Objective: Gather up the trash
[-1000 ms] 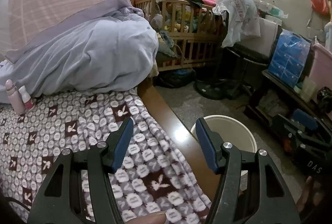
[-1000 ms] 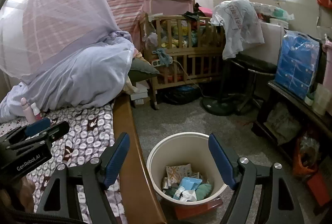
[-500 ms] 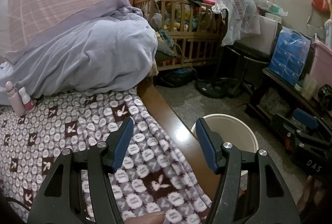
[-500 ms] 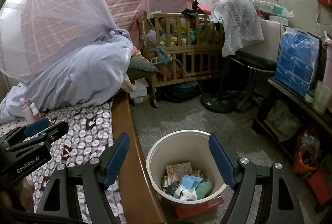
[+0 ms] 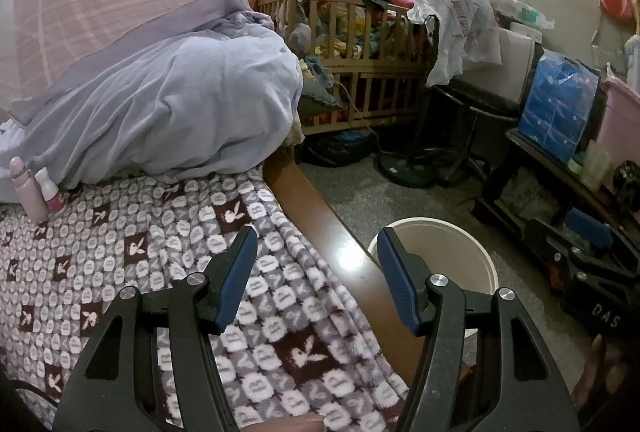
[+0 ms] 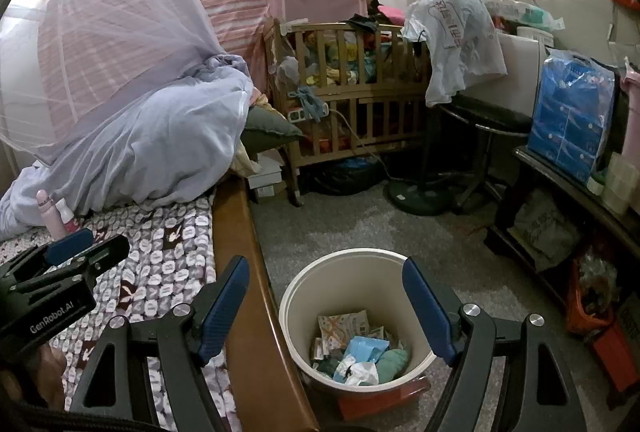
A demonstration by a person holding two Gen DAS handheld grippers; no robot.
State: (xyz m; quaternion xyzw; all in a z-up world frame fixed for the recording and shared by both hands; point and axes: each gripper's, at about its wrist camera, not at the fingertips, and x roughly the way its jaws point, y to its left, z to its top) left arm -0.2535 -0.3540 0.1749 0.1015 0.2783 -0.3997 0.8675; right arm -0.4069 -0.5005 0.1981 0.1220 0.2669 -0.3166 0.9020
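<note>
One cream round plastic trash bucket point(image 6: 356, 316) sits lower centre, two small pink bottles point(image 6: 56, 213) stand at left on one patterned bed blanket point(image 5: 120, 272), and one wooden slatted crib point(image 6: 352, 103) fills upper centre.

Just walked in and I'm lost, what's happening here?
A person is collecting trash with two handheld grippers. The left gripper hangs open and empty over the patterned purple blanket. The right gripper is open and empty above the round cream trash bucket on the floor, which already holds wrappers.
</note>
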